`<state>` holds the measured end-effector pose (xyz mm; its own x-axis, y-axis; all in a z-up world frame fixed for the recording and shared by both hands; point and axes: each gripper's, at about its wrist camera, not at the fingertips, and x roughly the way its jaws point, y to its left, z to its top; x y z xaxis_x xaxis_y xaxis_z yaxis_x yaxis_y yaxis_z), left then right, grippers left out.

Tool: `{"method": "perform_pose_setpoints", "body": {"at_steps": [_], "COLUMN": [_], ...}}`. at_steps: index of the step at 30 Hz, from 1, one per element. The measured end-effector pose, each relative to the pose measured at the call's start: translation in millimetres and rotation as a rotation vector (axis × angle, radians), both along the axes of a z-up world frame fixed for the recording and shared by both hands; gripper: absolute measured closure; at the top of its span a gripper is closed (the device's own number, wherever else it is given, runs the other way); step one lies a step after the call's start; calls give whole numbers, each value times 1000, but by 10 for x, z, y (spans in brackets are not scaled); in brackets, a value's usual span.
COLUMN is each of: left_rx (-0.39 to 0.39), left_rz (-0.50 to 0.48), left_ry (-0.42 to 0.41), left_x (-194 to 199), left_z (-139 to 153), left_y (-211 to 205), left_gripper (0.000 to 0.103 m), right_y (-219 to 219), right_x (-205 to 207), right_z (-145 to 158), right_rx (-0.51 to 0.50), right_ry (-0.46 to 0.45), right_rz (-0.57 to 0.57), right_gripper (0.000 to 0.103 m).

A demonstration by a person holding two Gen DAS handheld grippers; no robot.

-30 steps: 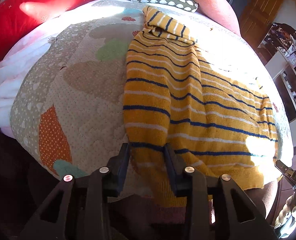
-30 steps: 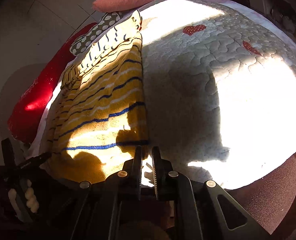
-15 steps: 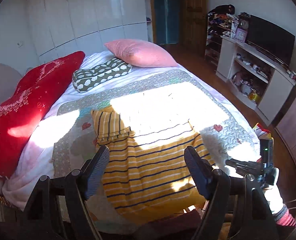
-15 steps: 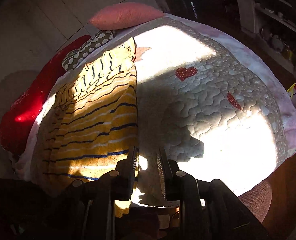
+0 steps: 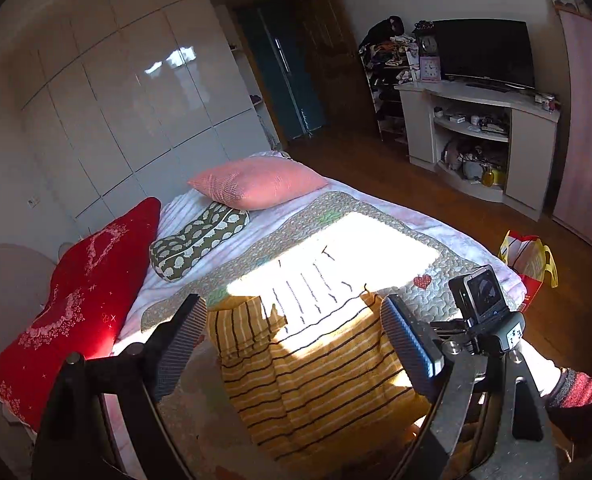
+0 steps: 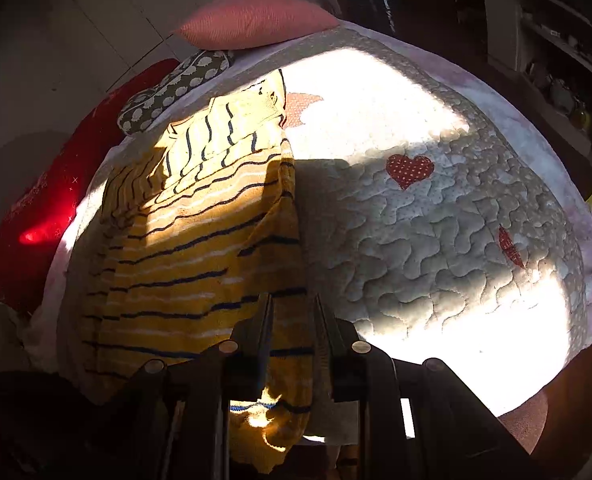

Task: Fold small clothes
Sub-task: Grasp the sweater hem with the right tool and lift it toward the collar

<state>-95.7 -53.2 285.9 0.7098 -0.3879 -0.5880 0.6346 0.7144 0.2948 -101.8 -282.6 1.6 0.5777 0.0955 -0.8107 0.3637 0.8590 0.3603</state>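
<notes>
left gripper (image 5: pixel 292 344) wide open above striped sweater (image 5: pixel 315 380) | right gripper (image 6: pixel 292 320) slightly open astride hem, empty | risk: one-sided pull could've skewed the fold

A big bed (image 5: pixel 447 232) fills the middle of the room, covered with a quilt (image 6: pixel 435 240) that has red hearts on it. Bright sun falls across it. A pink pillow (image 5: pixel 256 186), a spotted pillow (image 5: pixel 198 238) and a red pillow (image 5: pixel 80 292) lie at the far end. Shiny white cupboard doors (image 5: pixel 136 112) line the wall. The floor (image 5: pixel 375 168) is brown wood. A black TV (image 5: pixel 483 54) sits on a white stand (image 5: pixel 531 148).
</notes>
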Motion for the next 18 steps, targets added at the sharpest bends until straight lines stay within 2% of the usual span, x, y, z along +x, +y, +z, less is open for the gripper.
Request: {"method": "perform_pose_setpoints", "body": {"at_steps": [5,10,13,15,18], "left_rx": [-71,-104,-98,-112,-106], "left_rz": [92,55,-6,-7,47], "left_ry": [117,164,177,208,173], "left_x": [371,428,427,526,818], "left_z": [-5,-13,-5,-40,-233], "left_y": [243,199,101,79,74], "left_gripper": [15,15,15,15,15], "right_y": [40,89,80,75,43], "right_x": [141,275,352,406,523], "right_z": [43,109,136,133,129], "right_rx": [-3,-34,-36,-43,-39], "right_ry": [-2,-4,-5,1,4], "right_rz": [18,43,48,51,59], "right_gripper": [81,81,81,81,81]}}
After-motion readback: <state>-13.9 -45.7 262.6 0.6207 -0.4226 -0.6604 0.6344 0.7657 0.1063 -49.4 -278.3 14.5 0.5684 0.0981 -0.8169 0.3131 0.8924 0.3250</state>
